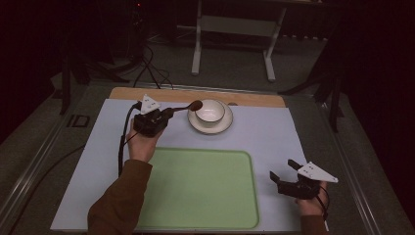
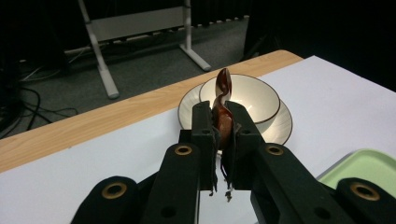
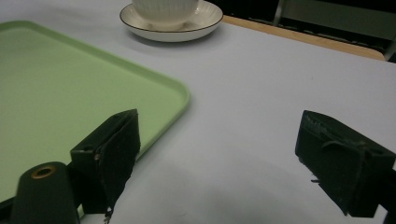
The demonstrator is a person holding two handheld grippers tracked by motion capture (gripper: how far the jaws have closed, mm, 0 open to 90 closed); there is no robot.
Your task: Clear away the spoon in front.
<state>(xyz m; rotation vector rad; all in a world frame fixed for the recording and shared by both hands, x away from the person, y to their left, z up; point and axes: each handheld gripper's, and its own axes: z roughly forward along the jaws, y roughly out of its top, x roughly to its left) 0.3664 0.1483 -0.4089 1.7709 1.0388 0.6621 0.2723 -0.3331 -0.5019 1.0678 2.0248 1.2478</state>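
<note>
My left gripper (image 1: 169, 112) (image 2: 221, 122) is shut on the handle of a dark brown spoon (image 1: 195, 105) (image 2: 223, 93). It holds the spoon level, with the spoon's head over the left rim of a cream bowl (image 1: 210, 110) (image 2: 254, 95). That bowl stands on a cream saucer (image 1: 211, 126) (image 2: 280, 126) (image 3: 187, 29) near the table's far edge. At the right of the table my right gripper (image 1: 283, 169) (image 3: 217, 149) rests just above the white mat, open, with nothing between its jaws.
A green tray (image 1: 200, 186) (image 3: 60, 84) lies in the middle of the white mat (image 1: 274, 137), between the two hands. A wooden strip (image 1: 244, 97) borders the table's far edge. Beyond it stand a white frame's legs (image 1: 198, 49) and cables (image 1: 151, 68) on the floor.
</note>
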